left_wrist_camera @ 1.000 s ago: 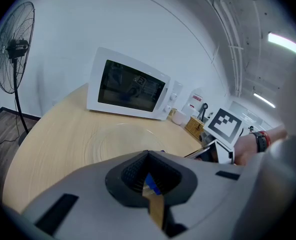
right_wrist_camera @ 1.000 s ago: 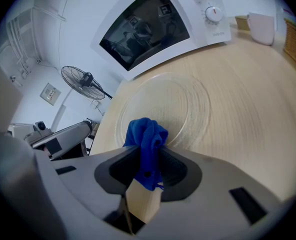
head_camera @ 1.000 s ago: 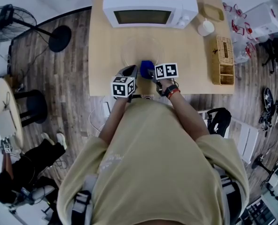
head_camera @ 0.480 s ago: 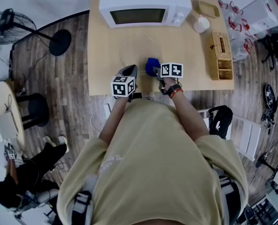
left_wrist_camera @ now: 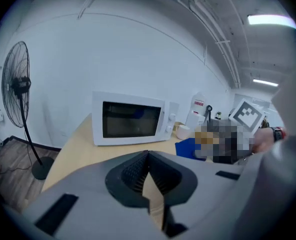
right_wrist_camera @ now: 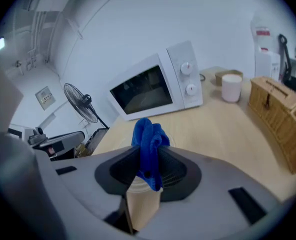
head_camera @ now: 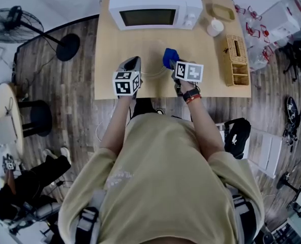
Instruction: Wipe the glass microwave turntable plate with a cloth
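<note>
The right gripper (right_wrist_camera: 147, 170) is clamped on a bunched blue cloth (right_wrist_camera: 148, 136) at the far right rim of the clear glass turntable plate (head_camera: 151, 71). The plate lies flat on the wooden table (head_camera: 211, 65) in front of the white microwave (head_camera: 155, 6). The left gripper (left_wrist_camera: 148, 159), jaws together and empty, sits by the plate's left edge. The wiping step appears to be in hand. The next move likely calls for pressing the cloth to the glass and sweeping it across.

Soft blue cloth (right_wrist_camera: 147, 146), matt wooden table (right_wrist_camera: 228, 129)

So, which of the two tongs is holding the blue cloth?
The right tongs: their jaws are shut on the blue cloth, which sticks up between them. The left tongs are shut too, but show no cloth.
</note>
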Motion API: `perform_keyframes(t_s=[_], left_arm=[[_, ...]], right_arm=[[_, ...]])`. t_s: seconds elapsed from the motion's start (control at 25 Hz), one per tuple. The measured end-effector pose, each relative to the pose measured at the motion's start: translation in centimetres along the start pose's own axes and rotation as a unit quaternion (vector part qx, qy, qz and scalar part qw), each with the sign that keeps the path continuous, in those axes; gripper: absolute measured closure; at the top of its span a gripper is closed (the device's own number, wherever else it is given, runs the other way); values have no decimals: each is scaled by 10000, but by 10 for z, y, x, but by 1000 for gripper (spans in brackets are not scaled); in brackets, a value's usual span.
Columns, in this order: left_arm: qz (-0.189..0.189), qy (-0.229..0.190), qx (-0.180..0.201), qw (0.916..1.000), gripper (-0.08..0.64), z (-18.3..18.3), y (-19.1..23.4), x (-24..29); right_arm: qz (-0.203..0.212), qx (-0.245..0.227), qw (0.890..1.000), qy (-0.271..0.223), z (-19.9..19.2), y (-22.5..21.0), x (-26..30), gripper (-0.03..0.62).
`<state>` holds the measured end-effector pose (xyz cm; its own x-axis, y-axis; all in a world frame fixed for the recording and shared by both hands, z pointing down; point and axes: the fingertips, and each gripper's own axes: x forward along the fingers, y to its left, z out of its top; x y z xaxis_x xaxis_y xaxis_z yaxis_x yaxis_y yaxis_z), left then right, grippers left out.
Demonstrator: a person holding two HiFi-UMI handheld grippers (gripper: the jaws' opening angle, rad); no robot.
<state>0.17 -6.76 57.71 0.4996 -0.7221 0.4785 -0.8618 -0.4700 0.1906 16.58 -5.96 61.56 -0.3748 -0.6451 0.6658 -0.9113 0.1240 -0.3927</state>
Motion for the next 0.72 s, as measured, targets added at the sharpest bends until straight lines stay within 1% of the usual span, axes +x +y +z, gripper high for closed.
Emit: perform_keyframes(t_s=[0.08, 0.16, 0.24, 0.4, 0.56, 0.72], left_arm=[[157, -262, 137, 9994, 541, 23, 0, -9], [313, -514, 219, 9979, 541, 45, -3, -21], [463, -718, 328, 9958, 541, 65, -6, -35], [549, -1068, 473, 9916, 541, 96, -21, -59], [627, -1420, 765, 9849, 541, 122, -37, -85], [655, -1706, 919, 9789, 541, 143, -41, -103]], right_arm=[[-72, -285, 9988, -395, 26, 5, -20, 471], [-136, -541, 9953, -792, 48, 11, -42, 471], [-218, -819, 9897, -1150, 67, 18, -64, 474], [-339, -1339, 9746, -1765, 93, 36, -103, 476], [-295, -1480, 9608, -2325, 106, 56, -140, 476], [-323, -1649, 9473, -2729, 120, 75, -164, 474]])
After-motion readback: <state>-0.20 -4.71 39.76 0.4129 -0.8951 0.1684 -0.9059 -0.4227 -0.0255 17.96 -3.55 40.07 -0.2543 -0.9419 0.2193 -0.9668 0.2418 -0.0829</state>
